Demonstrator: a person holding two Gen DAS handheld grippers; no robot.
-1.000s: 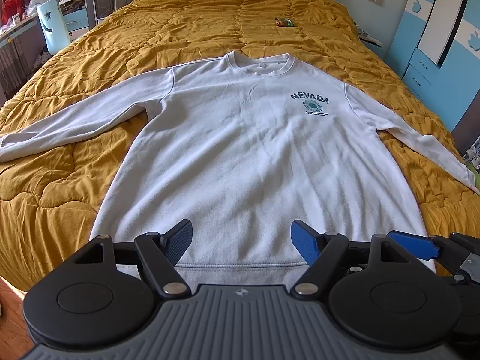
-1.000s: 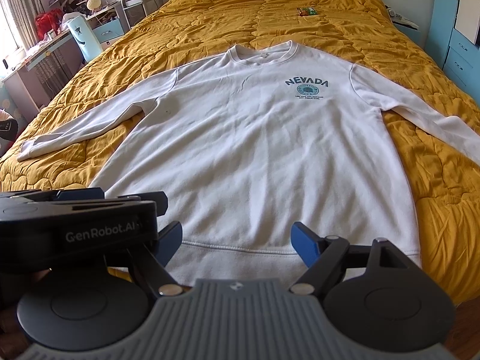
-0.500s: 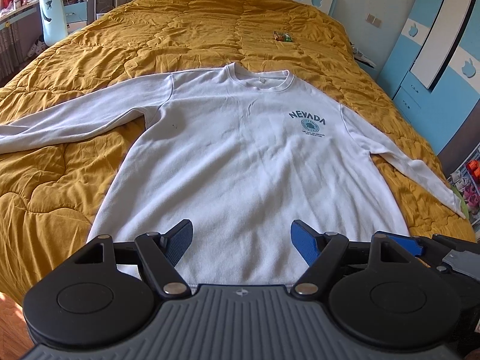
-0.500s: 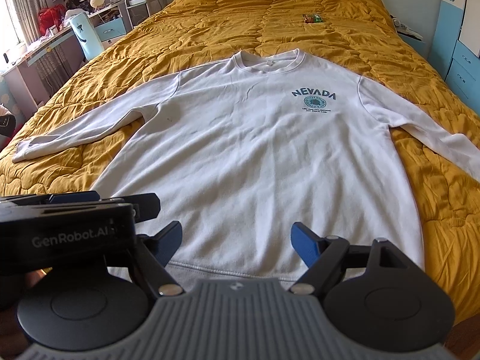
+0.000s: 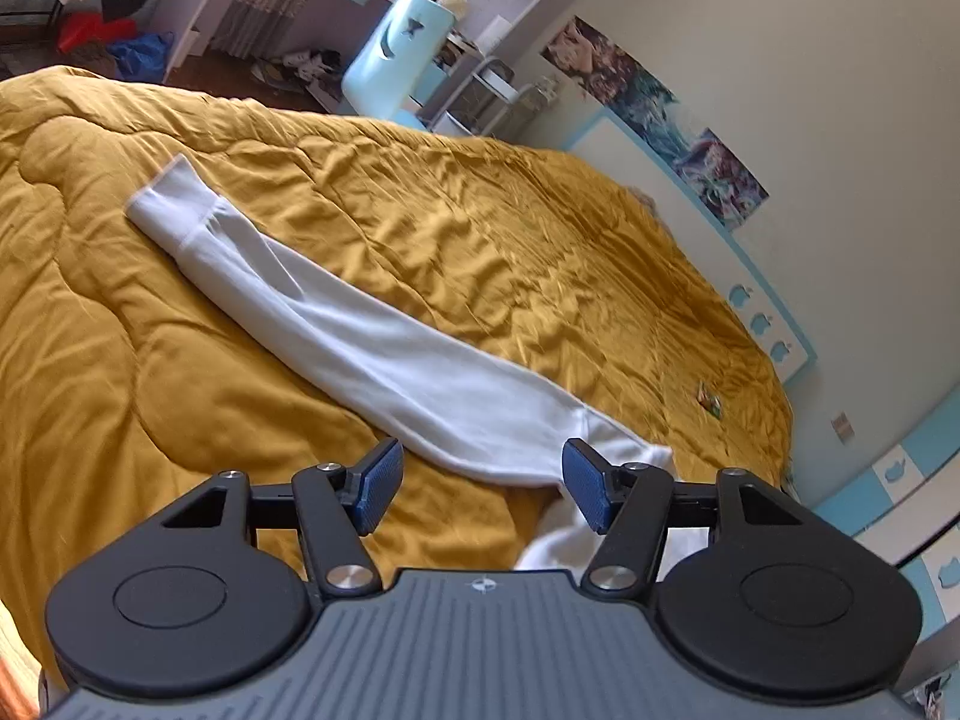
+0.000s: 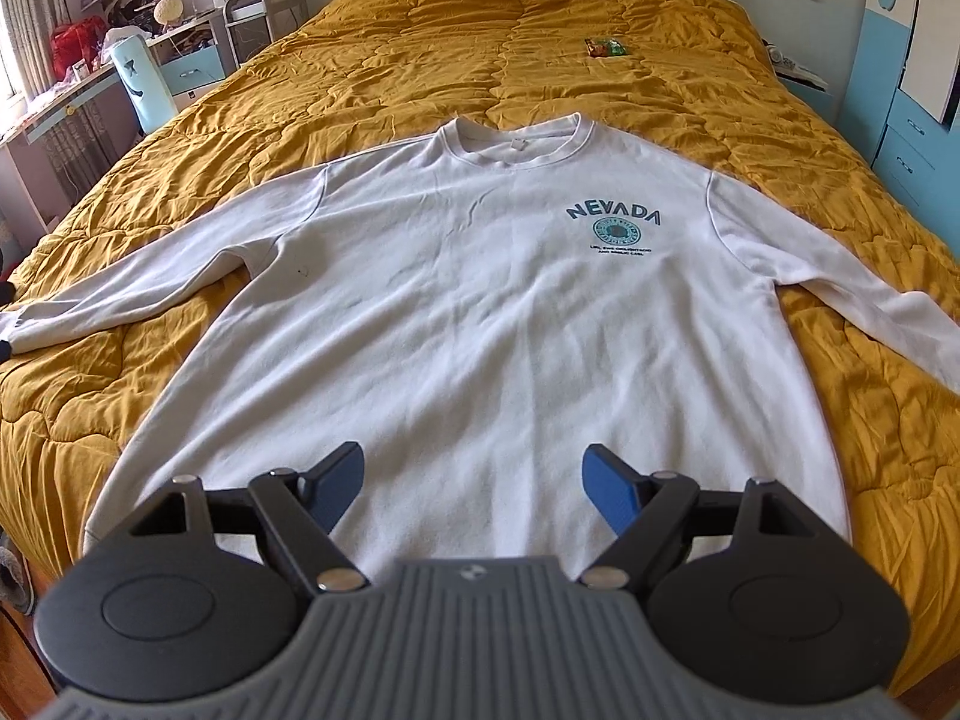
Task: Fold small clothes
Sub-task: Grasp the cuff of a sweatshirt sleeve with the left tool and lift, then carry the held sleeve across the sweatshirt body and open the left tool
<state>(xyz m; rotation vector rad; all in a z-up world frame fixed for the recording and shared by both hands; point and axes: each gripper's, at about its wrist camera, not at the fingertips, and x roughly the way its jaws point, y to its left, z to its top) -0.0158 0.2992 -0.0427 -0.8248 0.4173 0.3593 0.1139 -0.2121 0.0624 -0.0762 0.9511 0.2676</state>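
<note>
A white "NEVADA" sweatshirt point(image 6: 480, 312) lies flat and face up on the mustard quilt, both sleeves spread out. My right gripper point(image 6: 477, 489) is open and empty, hovering over the lower middle of the body near the hem. In the left wrist view the sweatshirt's left sleeve point(image 5: 360, 336) stretches away to its cuff point(image 5: 171, 204). My left gripper point(image 5: 480, 492) is open and empty, just above the sleeve near the armpit, with the sleeve's lower edge between the pads.
The mustard quilt point(image 6: 420, 60) covers the whole bed. A small candy wrapper point(image 6: 606, 48) lies near the headboard. A desk, shelves and a light blue chair point(image 6: 144, 90) stand to the left, blue cabinets point(image 6: 912, 138) to the right.
My left gripper has swung left and rolled, from facing the whole sweatshirt to looking along the left sleeve. My right gripper has moved forward over the hem; the left gripper has left its view.
</note>
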